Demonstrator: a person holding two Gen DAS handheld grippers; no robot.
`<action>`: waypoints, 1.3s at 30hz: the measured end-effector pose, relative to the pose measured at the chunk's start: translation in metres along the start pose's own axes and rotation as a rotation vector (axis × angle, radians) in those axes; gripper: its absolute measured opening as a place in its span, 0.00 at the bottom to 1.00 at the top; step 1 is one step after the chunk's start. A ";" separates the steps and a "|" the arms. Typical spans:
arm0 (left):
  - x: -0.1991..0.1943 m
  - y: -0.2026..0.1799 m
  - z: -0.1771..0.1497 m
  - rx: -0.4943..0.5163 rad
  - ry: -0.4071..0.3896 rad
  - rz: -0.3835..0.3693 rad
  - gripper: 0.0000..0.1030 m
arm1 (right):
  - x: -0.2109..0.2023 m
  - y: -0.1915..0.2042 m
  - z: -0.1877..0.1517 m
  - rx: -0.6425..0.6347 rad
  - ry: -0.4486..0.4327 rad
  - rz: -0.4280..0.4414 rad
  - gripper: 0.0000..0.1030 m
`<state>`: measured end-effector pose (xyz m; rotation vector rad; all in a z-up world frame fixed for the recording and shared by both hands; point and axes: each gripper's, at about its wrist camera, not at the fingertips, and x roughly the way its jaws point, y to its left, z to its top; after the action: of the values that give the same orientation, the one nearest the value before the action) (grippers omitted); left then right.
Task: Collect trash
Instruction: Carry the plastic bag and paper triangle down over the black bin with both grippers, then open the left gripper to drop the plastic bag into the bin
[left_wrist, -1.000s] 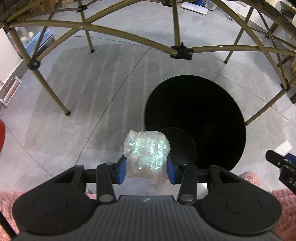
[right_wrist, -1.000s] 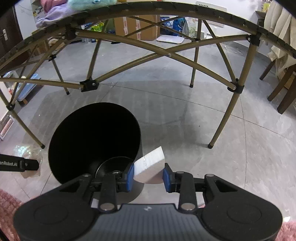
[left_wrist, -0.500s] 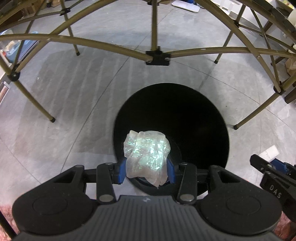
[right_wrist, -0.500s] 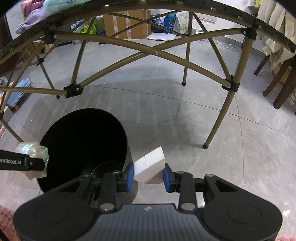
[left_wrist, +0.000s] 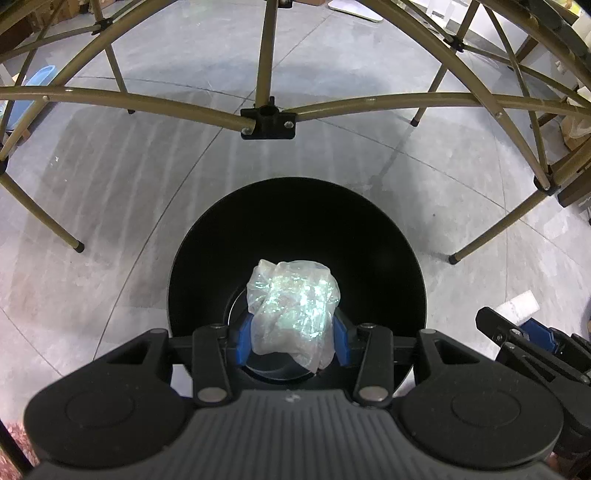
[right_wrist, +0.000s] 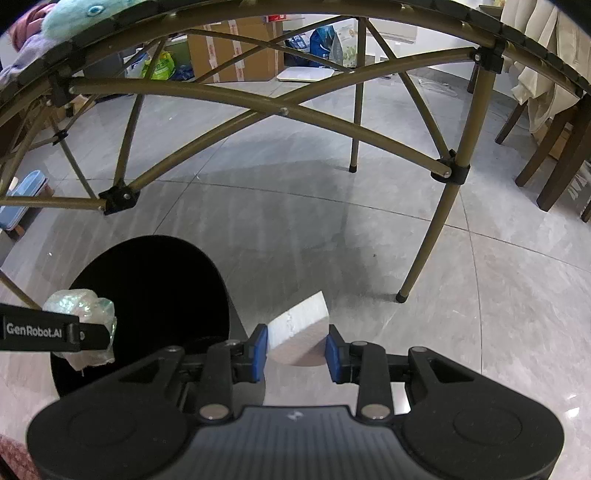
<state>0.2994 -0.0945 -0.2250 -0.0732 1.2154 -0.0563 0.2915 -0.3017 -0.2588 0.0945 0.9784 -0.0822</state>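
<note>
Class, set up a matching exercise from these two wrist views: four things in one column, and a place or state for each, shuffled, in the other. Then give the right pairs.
Things:
1. crumpled plastic wrap
2. white foam piece
3. black bin
4. folding table frame

States:
A. stands open on the floor
B. spans overhead on tan legs
C. held by the left gripper over the bin's mouth
D. held by the right gripper, beside the bin

Pairs: 1-C, 2-D, 3-A, 4-B

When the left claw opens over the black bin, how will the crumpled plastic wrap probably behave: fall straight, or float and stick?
The crumpled plastic wrap looks thin and translucent, so probably very light; it may drift rather than drop. Its loose tail hangs below the left claw, suggesting floppiness, and film might cling to a pad. It sits over the black bin, so likely lands inside.
</note>
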 end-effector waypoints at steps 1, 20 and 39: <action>0.001 0.000 0.001 -0.004 0.001 -0.001 0.42 | 0.001 -0.001 0.001 0.002 -0.002 -0.001 0.30; 0.016 -0.010 0.002 -0.004 0.022 0.003 0.44 | 0.005 -0.007 0.000 0.003 -0.001 0.005 0.30; 0.011 0.001 0.003 -0.019 0.015 0.038 1.00 | 0.005 -0.005 -0.002 0.000 0.007 0.009 0.31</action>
<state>0.3065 -0.0948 -0.2346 -0.0658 1.2317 -0.0122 0.2923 -0.3067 -0.2638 0.0990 0.9846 -0.0738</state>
